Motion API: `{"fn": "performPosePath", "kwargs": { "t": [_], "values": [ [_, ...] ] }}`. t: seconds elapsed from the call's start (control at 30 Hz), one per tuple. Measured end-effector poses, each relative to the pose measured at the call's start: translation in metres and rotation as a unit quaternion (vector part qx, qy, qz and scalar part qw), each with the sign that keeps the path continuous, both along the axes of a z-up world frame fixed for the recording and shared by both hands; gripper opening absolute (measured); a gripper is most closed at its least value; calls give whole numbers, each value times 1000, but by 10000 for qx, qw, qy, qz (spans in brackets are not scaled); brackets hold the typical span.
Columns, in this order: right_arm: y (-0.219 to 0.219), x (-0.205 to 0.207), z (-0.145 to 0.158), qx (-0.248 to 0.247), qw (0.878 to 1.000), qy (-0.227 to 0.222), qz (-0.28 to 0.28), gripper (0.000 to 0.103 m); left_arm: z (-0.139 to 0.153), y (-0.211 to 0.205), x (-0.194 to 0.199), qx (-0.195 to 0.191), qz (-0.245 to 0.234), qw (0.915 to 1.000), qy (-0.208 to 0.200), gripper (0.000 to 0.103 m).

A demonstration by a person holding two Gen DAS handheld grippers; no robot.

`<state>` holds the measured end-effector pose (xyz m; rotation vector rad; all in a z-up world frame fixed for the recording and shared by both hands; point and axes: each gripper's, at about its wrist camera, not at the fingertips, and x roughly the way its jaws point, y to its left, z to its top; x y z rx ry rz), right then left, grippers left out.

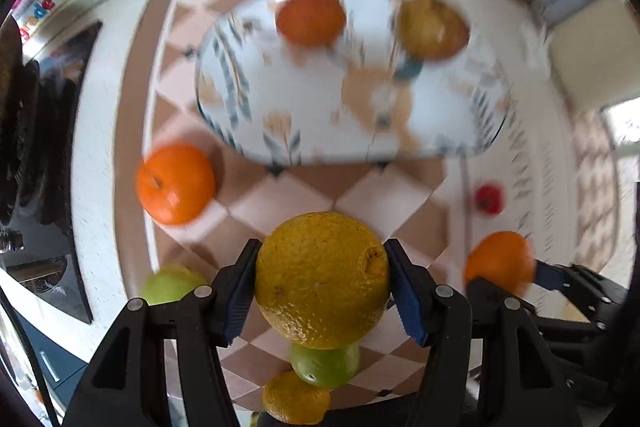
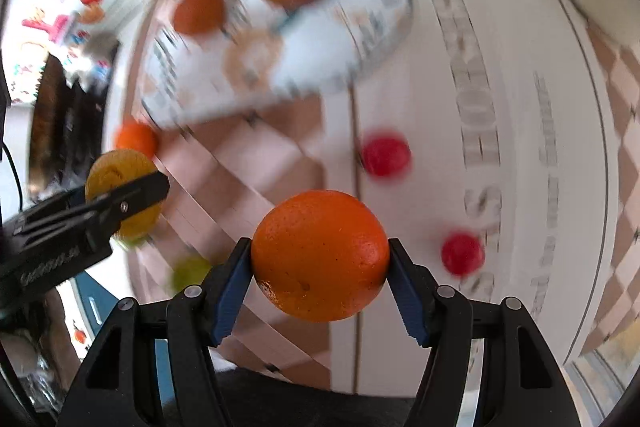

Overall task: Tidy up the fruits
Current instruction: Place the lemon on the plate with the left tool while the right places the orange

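The left claw [image 1: 322,287] grips one yellow orange [image 1: 322,281] between its blue pads, lifted above the desk [image 1: 100,147]; the peel is rough, dull yellow, with a puckered stem scar facing right. The right claw [image 2: 320,277] grips one bright orange [image 2: 320,255], smooth and glossy, also held clear of the desk. Counted from the left view, below the yellow orange lie one green apple [image 1: 326,365] and one more yellow fruit [image 1: 296,403], a second green apple [image 1: 170,283] sits at the left, and one loose orange [image 1: 176,183] rests on the checkered cloth [image 1: 360,195]. Farther out stands one patterned plate [image 1: 360,107], blurred, carrying two fruits: an orange one [image 1: 311,17] and a brownish-yellow one [image 1: 434,27]. The right view shows two small red fruits [image 2: 386,155] on the pale, lettered part of the cloth, well apart from each other, the second [image 2: 462,253] nearer the claw. Between each claw and the plate the cloth lies bare. A dark panel [image 1: 56,167] runs along the desk's left edge.
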<state>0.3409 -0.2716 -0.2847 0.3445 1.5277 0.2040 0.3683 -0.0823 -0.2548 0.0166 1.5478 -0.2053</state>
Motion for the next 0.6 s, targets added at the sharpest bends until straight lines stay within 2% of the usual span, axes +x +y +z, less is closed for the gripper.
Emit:
{"fn": "performPosePath", "kwargs": {
  "t": [0.1, 0.2, 0.3, 0.43, 0.6],
  "values": [
    [2, 34, 14, -78, 9997, -250, 16, 68, 18, 7, 28, -112, 147, 9997, -141, 58],
    [7, 65, 13, -251, 9990, -359, 62, 68, 17, 19, 61, -81, 330, 9993, -135, 58],
    [12, 91, 4, -417, 9984, -337, 158, 68, -3, 25, 85, -139, 505, 9986, 102, 58],
    [19, 109, -8, -707, 9963, -295, 381, 68, -37, 24, 113, -394, 763, 9943, 626, 59],
    [27, 115, -20, -838, 9948, -232, 530, 68, -56, 14, 124, -286, 675, 9938, 831, 59]
  ]
}}
